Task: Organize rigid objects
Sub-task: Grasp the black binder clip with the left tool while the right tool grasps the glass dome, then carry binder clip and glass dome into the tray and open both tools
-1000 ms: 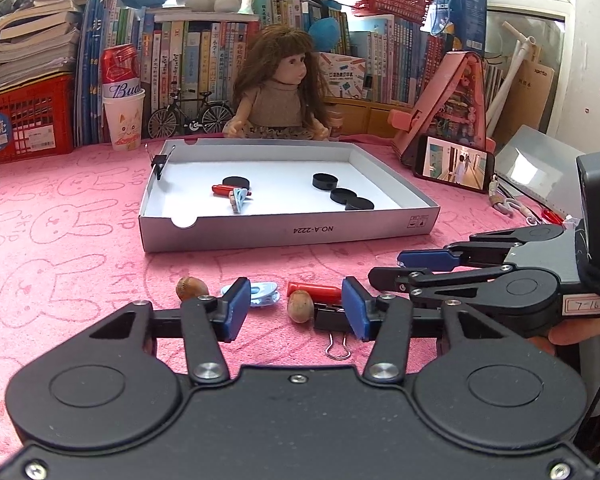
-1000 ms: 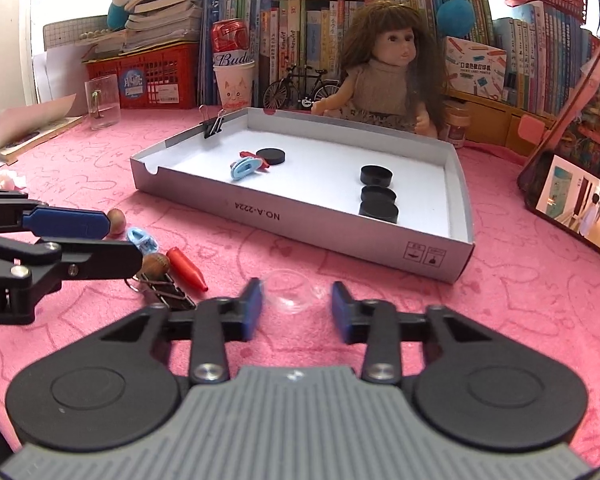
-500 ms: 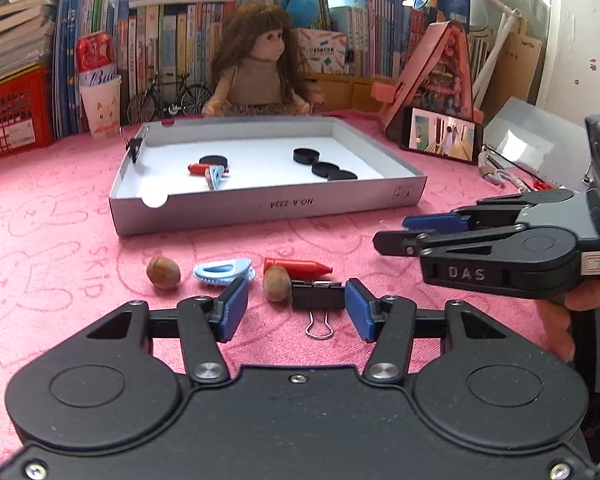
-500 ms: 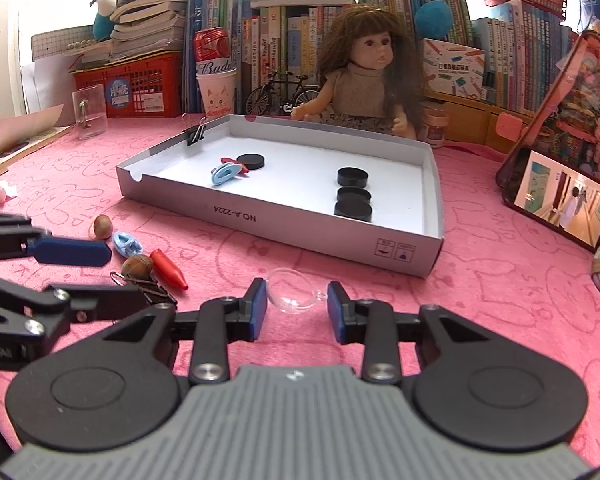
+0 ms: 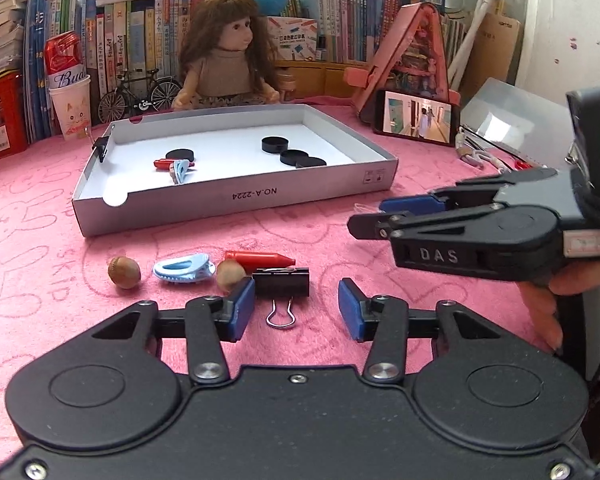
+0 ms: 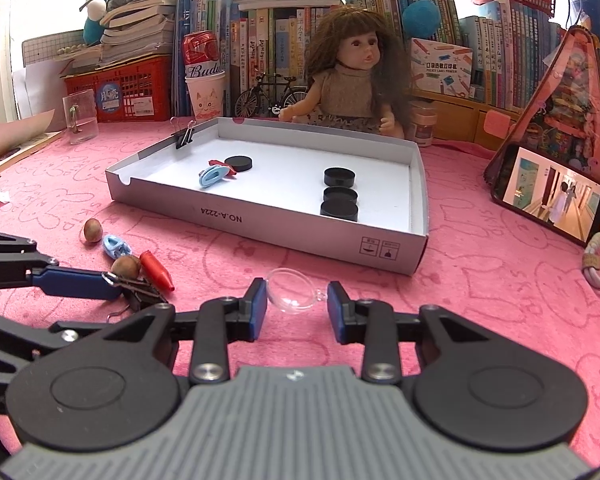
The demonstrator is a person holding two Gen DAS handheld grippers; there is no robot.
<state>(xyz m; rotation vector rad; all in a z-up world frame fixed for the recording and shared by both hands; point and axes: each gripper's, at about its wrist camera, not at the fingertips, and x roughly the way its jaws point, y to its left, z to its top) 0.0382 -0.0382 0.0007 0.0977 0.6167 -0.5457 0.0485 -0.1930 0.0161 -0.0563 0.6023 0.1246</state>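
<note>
Left wrist view: left claw (image 5: 296,306) closing around black binder clip (image 5: 282,281) at lower centre, not pinching yet; left pad near the nut (image 5: 230,274), may knock it. Right claw (image 6: 296,306) narrow around clear dome (image 6: 294,290), contact unclear.

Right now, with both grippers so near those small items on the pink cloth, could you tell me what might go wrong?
The left gripper is closing around the black binder clip, but the nut sits against its left finger and may get nudged or pinched too. The clear dome between the right gripper's pads looks smooth and could slip out.
</note>
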